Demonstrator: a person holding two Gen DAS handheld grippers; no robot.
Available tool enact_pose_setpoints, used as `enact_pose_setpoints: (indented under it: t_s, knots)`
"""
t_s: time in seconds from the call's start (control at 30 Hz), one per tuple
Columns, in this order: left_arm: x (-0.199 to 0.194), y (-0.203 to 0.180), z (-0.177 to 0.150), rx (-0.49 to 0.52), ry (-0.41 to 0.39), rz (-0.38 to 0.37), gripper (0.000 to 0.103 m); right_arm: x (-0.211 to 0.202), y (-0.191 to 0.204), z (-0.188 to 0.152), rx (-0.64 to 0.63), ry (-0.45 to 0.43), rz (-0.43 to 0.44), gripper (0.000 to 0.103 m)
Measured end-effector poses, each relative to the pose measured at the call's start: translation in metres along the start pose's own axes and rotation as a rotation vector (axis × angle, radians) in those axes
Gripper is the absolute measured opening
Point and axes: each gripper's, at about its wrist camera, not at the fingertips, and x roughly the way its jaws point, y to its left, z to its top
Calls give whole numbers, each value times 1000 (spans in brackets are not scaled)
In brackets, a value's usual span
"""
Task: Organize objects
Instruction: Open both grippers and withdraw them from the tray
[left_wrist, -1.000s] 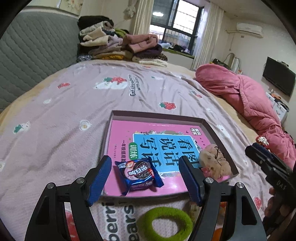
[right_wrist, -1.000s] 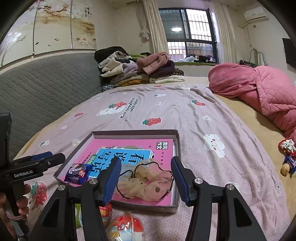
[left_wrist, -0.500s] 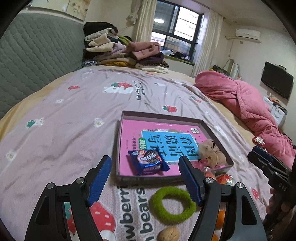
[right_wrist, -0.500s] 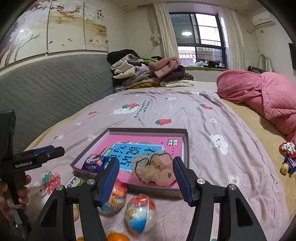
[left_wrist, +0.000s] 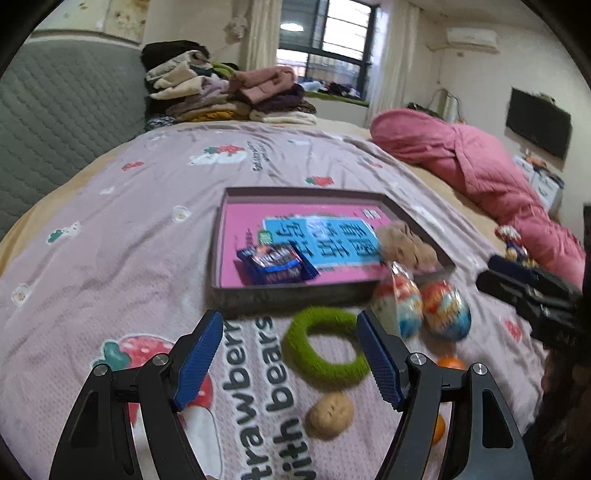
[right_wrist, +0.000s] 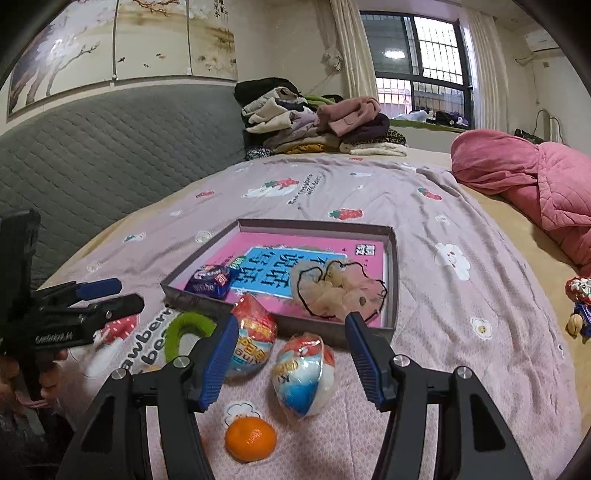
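A shallow dark tray (left_wrist: 295, 291) (right_wrist: 394, 258) on the bed holds a pink book (left_wrist: 236, 221), a blue snack packet (left_wrist: 275, 264) (right_wrist: 210, 282) and a beige scrunchie (left_wrist: 404, 245) (right_wrist: 338, 291). In front of it lie a green ring (left_wrist: 325, 349) (right_wrist: 184, 326), two foil-wrapped eggs (left_wrist: 445, 310) (right_wrist: 304, 373), a walnut (left_wrist: 330, 410) and an orange (right_wrist: 251, 439). My left gripper (left_wrist: 290, 354) is open and empty, just short of the ring. My right gripper (right_wrist: 291, 354) is open and empty, above the eggs.
The bedspread (left_wrist: 110, 236) is pink with strawberry prints. A pile of folded clothes (left_wrist: 221, 96) sits at the far end by the grey headboard (left_wrist: 55, 122). A pink quilt (left_wrist: 480, 173) lies at right. Small toys (right_wrist: 578, 306) lie at the right edge.
Both grippers have pulled back from the tray toward the near edge of the bed. The ring, eggs, walnut and orange have come into view. Both stay open.
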Motion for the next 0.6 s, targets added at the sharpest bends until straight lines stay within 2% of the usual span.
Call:
enact_pose_setpoints:
  t_s: [0.13, 0.4, 0.6]
  knots:
    - [0, -11, -11, 49, 17, -8, 76, 1, -2, -4, 1, 18, -6, 60]
    - [4, -21, -29, 80, 71, -41, 76, -3, 0, -16, -25, 36, -10, 59]
    - [5, -21, -35, 101, 76, -28, 76, -7, 5, -28, -40, 55, 7, 59]
